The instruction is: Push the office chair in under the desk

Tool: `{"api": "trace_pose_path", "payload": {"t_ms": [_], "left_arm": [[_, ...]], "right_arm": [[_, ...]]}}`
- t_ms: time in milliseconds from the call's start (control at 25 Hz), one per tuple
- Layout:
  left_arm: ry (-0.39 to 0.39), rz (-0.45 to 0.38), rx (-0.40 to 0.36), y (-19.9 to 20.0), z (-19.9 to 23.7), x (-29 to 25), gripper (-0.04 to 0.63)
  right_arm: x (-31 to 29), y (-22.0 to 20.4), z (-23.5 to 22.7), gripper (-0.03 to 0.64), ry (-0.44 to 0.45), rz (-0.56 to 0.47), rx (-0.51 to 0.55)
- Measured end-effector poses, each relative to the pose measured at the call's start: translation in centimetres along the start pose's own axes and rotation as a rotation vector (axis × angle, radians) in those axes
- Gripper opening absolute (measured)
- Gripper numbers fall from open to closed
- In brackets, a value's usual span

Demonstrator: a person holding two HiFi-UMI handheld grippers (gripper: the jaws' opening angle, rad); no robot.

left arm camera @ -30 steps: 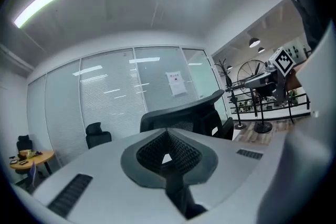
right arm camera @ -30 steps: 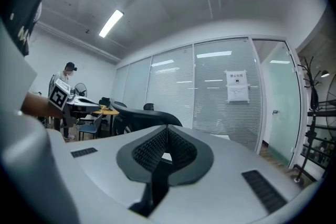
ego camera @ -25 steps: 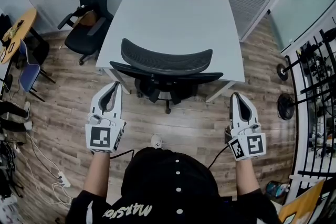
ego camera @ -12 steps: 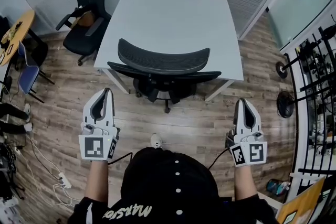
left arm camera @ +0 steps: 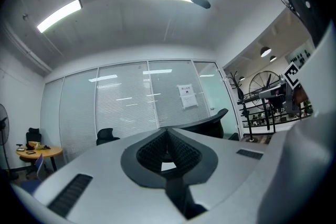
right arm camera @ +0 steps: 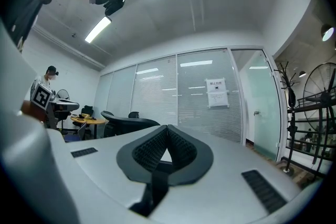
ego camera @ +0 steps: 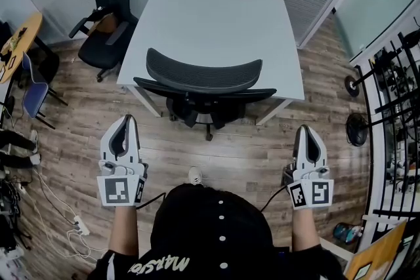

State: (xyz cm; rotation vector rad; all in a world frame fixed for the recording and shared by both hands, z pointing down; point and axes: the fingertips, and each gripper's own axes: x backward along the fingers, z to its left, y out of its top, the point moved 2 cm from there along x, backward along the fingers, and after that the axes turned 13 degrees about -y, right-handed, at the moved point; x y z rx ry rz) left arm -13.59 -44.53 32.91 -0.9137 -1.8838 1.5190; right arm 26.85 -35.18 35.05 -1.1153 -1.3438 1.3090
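White square counter [ego camera: 216,16] is sitting well ahead of both jaws. Black mesh-back office chair [ego camera: 203,72] is standing ahead, between them, seat tucked under the counter edge. It looks pushed in, so nothing needs gripping. Left gripper [ego camera: 125,120] and right gripper [ego camera: 307,131] are hanging clear of it, jaws pressed together, empty. Second black armchair [ego camera: 108,10] is sitting ahead-left, not obstructing.

No legible text; wall notice [right arm camera: 217,93] and shirt print [ego camera: 159,264] unreadable
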Motion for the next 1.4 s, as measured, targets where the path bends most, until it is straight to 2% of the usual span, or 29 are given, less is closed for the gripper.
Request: {"api": "trace_pose_path", "payload": {"t_ms": [440,1400], "left_arm": [[-0.009,0.012,-0.013,-0.2,-0.1,-0.4,0.018],[-0.048,0.002,-0.030,0.2,-0.6,-1.1,0.018]], "right_arm": [[-0.3,-0.4,0.6,0.028,0.004,0.028,0.031],[-0.2,0.5,1.9,0.028,0.006,0.000,0.081]]}}
